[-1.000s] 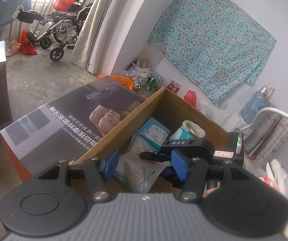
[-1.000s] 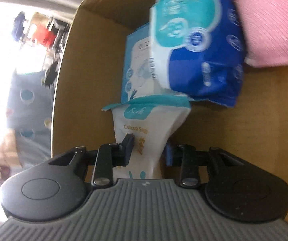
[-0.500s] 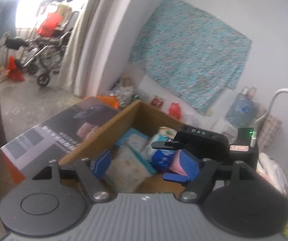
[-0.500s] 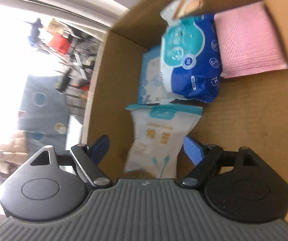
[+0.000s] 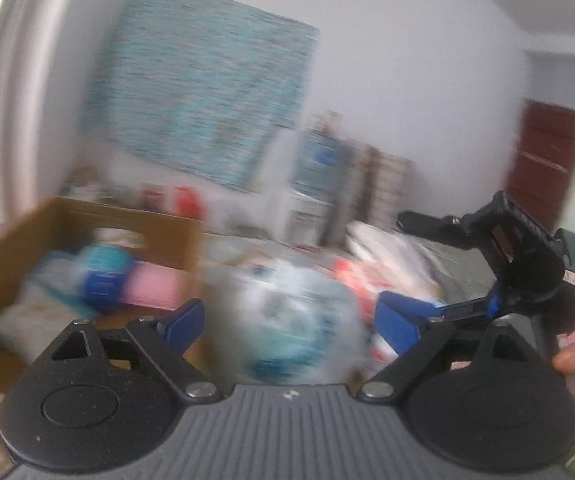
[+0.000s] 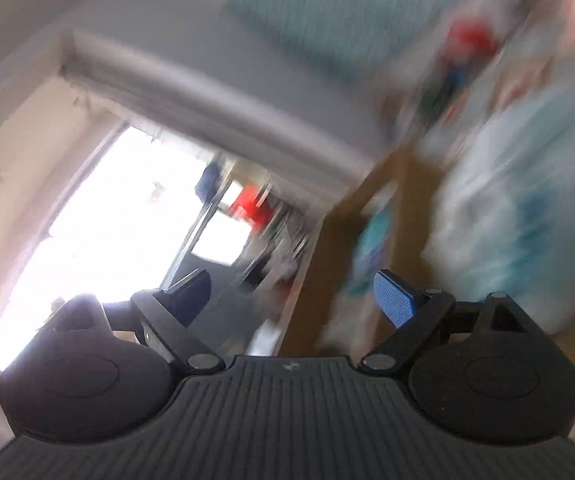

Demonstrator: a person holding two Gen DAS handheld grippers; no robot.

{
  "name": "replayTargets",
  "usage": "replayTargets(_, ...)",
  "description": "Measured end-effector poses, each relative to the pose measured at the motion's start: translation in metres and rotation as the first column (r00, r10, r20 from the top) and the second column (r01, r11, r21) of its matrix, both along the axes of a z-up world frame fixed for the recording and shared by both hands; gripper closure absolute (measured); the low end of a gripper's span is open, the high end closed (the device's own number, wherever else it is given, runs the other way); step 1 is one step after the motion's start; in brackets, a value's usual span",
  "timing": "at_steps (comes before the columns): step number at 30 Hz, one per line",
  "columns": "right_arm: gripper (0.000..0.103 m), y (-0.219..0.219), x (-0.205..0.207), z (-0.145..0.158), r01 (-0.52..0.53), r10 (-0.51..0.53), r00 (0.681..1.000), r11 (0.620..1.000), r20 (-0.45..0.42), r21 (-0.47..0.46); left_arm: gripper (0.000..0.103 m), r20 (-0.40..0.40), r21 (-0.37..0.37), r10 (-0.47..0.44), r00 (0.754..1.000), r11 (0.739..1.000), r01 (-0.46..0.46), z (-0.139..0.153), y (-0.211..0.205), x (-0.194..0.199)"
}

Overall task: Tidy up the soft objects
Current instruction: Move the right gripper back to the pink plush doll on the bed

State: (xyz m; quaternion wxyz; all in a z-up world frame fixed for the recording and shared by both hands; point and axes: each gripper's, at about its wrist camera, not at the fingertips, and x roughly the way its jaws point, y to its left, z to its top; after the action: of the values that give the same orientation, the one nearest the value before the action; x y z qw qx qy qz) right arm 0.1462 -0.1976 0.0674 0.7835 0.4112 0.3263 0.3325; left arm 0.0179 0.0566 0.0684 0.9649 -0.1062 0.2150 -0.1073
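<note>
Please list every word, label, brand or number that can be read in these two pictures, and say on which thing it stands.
None can be read.
The blue and teal packet in the cardboard box: print too blurred.
The clear bag ahead of the left gripper: too blurred.
Right wrist view: motion blur, no text.

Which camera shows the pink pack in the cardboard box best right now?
The left wrist view: the pink pack lies, blurred, inside the cardboard box, beside a blue pack. The right wrist view shows only the box wall's edge, no pink pack.
</note>
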Motion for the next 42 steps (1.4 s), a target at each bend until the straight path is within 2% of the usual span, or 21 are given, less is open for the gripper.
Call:
replayTargets(2, 0.014, -0.039, -0.016, -0.002, 0.131, -0.128, 0.991, 0.987, 0.027, -0.098, 0.01, -0.031, 0.006, -0.088, 0.996, 0.996, 0.088, -0.011, -0.029, 0.011)
replayTargets(4, 0.014, -0.071, -0.03, -0.004, 0.261, -0.253, 0.965, 0.943, 0.064, -0.205, 0.01, -0.056, 0.02, -0.187, 0.981, 0.982, 0.189, -0.024, -0.061, 0.023)
replayTargets(5, 0.014, -0.087, -0.035, -0.007, 0.323, -0.315, 0.946, 0.91, 0.074, -0.261, 0.01, -0.071, 0.031, -0.228, 0.971, 0.973, 0.23, -0.031, -0.079, 0.03)
replayTargets(8, 0.013, -0.115, -0.036, -0.016, 0.419, -0.417, 0.905, 0.831, 0.087, -0.365, 0.011, -0.12, 0.059, -0.321, 0.939, 0.942, 0.33, -0.052, -0.124, 0.05)
replayTargets(10, 0.013, -0.121, -0.029, -0.023, 0.433, -0.433, 0.896, 0.805, 0.097, -0.405, 0.012, -0.145, 0.076, -0.358, 0.923, 0.926, 0.371, -0.065, -0.146, 0.062)
replayTargets(14, 0.014, -0.118, -0.003, -0.039, 0.422, -0.416, 0.9, 0.758, 0.129, -0.497, 0.016, -0.172, 0.107, -0.401, 0.9, 0.901, 0.421, -0.09, -0.184, 0.087)
replayTargets(16, 0.014, -0.116, 0.01, -0.046, 0.414, -0.411, 0.902, 0.737, 0.132, -0.535, 0.023, -0.202, 0.124, -0.399, 0.894, 0.895, 0.428, -0.098, -0.197, 0.105)
replayTargets(19, 0.016, -0.115, 0.03, -0.064, 0.388, -0.392, 0.913, 0.75, 0.112, -0.535, 0.026, -0.239, 0.127, -0.4, 0.885, 0.89, 0.437, -0.11, -0.21, 0.126)
replayTargets(23, 0.017, -0.122, 0.053, -0.08, 0.37, -0.399, 0.913, 0.726, 0.083, -0.579, 0.026, -0.283, 0.139, -0.407, 0.869, 0.879, 0.457, -0.117, -0.223, 0.144)
replayTargets(24, 0.018, -0.124, 0.056, -0.084, 0.367, -0.402, 0.913, 0.731, 0.071, -0.575, 0.026, -0.294, 0.14, -0.408, 0.865, 0.876, 0.461, -0.117, -0.226, 0.148)
replayTargets(26, 0.024, -0.131, 0.067, -0.093, 0.357, -0.405, 0.913, 0.754, 0.038, -0.551, 0.026, -0.32, 0.127, -0.406, 0.856, 0.877, 0.464, -0.121, -0.231, 0.156)
replayTargets(29, 0.032, -0.135, 0.076, -0.104, 0.334, -0.397, 0.918, 0.765, 0.006, -0.551, 0.026, -0.349, 0.102, -0.409, 0.843, 0.878, 0.468, -0.128, -0.238, 0.169)
replayTargets(33, 0.034, -0.134, 0.073, -0.106, 0.321, -0.373, 0.928, 0.773, 0.018, -0.547, 0.026, -0.369, 0.11, -0.406, 0.836, 0.874, 0.473, -0.132, -0.246, 0.177)
replayTargets(36, 0.037, -0.135, 0.07, -0.108, 0.325, -0.37, 0.929, 0.782, 0.023, -0.532, 0.025, -0.397, 0.096, -0.415, 0.819, 0.869, 0.486, -0.138, -0.253, 0.184)
replayTargets(42, 0.041, -0.138, 0.066, -0.109, 0.34, -0.372, 0.928, 0.796, 0.038, -0.501, 0.025, -0.4, 0.093, -0.424, 0.813, 0.863, 0.496, -0.141, -0.262, 0.187)
